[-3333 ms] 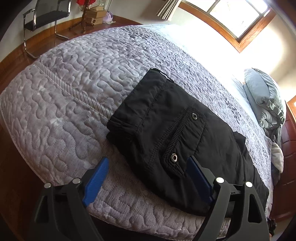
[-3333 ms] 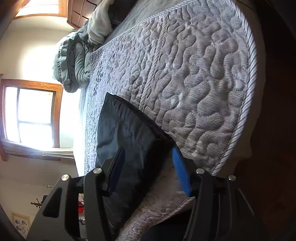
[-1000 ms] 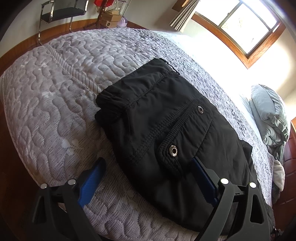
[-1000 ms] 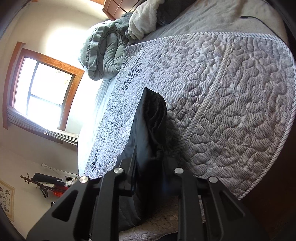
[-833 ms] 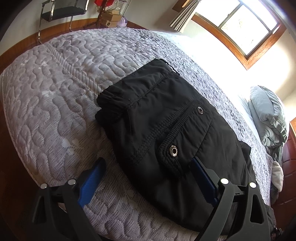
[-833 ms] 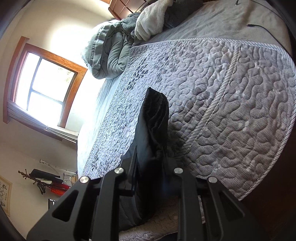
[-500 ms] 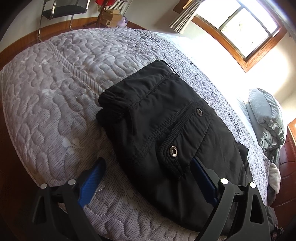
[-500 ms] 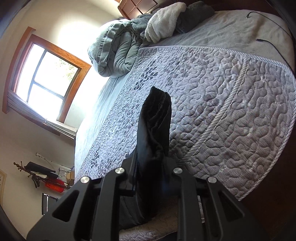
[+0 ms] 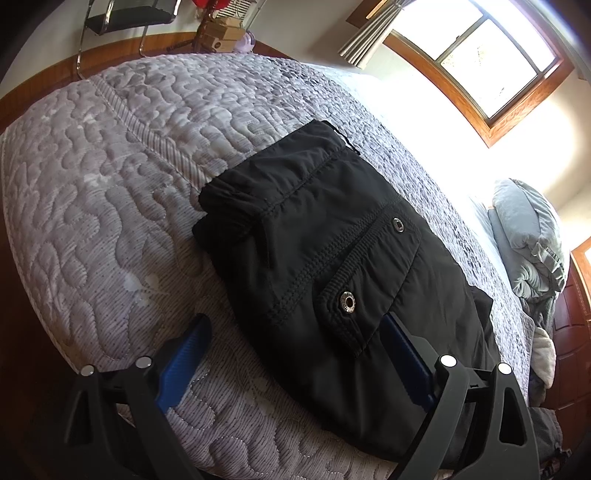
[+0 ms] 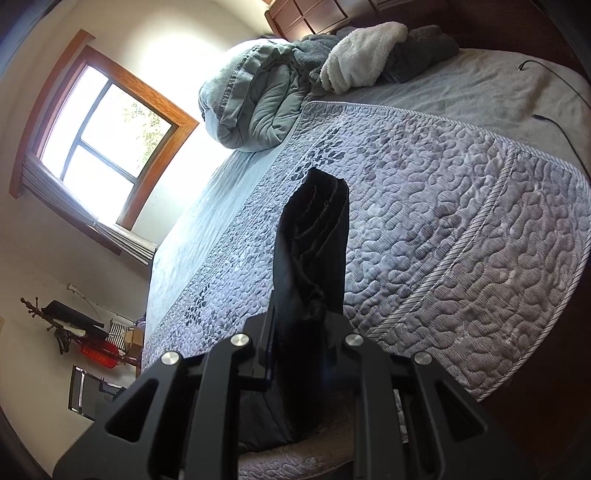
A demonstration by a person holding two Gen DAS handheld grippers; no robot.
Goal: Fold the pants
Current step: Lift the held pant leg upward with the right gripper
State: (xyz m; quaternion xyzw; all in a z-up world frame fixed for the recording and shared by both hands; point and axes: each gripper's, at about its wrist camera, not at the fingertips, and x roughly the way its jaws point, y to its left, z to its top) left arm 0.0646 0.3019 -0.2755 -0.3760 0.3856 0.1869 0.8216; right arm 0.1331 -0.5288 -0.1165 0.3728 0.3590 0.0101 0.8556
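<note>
On the grey quilted bedspread [image 9: 110, 192], near the bed's foot edge, the black pants [image 9: 332, 266] are seen lying folded into a thick bundle, with a flapped pocket and two metal snaps [image 9: 348, 302] turned upward. In the left wrist view the left gripper [image 9: 295, 350] is held above the near edge of the bundle with its jaws spread wide; one blue pad is placed over bare quilt, the other over the black cloth, and whether either is in contact with the fabric cannot be told. In the right wrist view the right gripper [image 10: 299, 332] is shown pressed nearly together on the pants [image 10: 314, 258], a bunched end of the cloth being pinched between its pads. From that grip a pleated band of black fabric is seen standing up in front of the camera, raised clear of the quilt [image 10: 461, 221], while the rest of the garment is left resting on the bed below. At the head of the bed a rolled green-grey comforter [image 10: 255, 103] and a white fleece blanket [image 10: 362, 51] are piled, and a thin black cable [image 10: 561, 129] is laid across the pale sheet. A wood-framed window [image 10: 103, 147] is set in the wall beside the bed, and a black chair [image 9: 129, 14] is placed by the far wall.
</note>
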